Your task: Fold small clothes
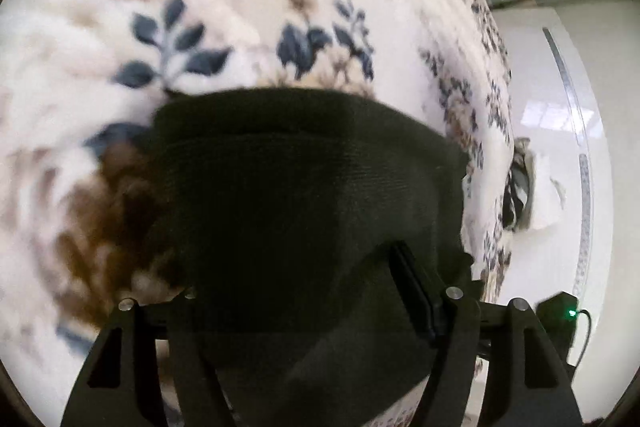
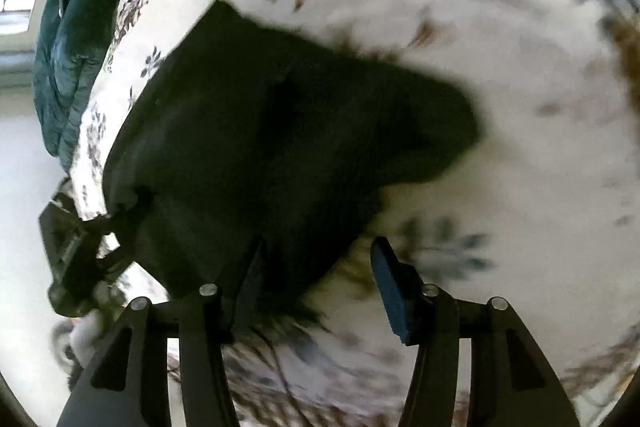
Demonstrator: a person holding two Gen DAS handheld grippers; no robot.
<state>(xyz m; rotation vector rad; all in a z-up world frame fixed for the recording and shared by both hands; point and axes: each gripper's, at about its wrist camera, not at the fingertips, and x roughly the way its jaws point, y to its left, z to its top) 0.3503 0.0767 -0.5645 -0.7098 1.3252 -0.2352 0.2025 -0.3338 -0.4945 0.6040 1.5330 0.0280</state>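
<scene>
While left tongs (image 1: 304,287) pinch black knit (image 1: 304,179).

You are looking at a black knit garment (image 1: 304,195), folded over itself, filling the frame's lower centre; in the right view it (image 2: 256,131) is lying crumpled centre-left.

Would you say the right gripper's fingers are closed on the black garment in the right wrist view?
No, the right gripper stands open, its right finger clear of the black garment.
</scene>
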